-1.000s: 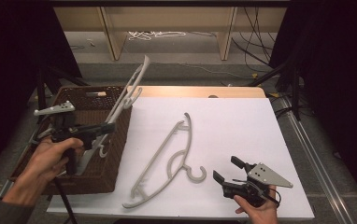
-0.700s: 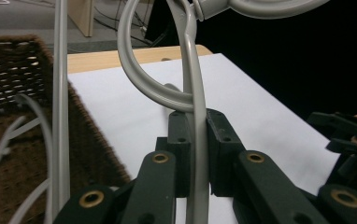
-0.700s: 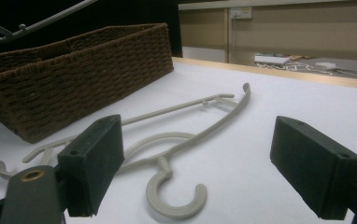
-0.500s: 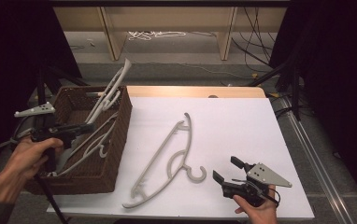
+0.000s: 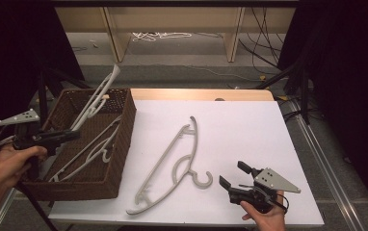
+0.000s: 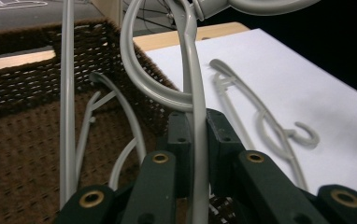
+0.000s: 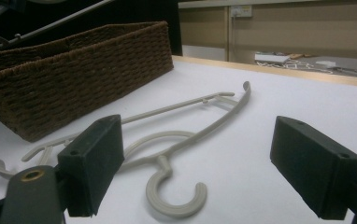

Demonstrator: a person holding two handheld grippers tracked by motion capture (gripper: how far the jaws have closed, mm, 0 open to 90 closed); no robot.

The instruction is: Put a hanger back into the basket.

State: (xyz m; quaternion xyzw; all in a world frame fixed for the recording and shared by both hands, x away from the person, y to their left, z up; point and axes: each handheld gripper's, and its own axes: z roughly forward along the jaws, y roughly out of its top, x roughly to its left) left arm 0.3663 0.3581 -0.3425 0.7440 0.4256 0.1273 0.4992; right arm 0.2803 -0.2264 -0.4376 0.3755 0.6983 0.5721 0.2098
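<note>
My left gripper [image 6: 193, 140] clamps a grey hanger [image 6: 190, 93] over the wicker basket [image 5: 119, 144], a grip I read clearly from its own camera. My right gripper [image 5: 235, 175] rests open near the table hanger [image 5: 172, 163] farther off.

Table [image 5: 249, 120]: white top, pale wooden edge along the far side. Floor [image 5: 196, 62]: grey, beyond the table. Wooden frame [image 5: 230, 38]: light-coloured uprights standing on the floor behind the table. White cable [image 5: 160, 35]: loose coil on the floor between the uprights. Black cables [image 5: 264, 43]: trailing at the right. Dark drapes [image 5: 346, 72]: both sides of the room. Light: falls from above onto the table.
</note>
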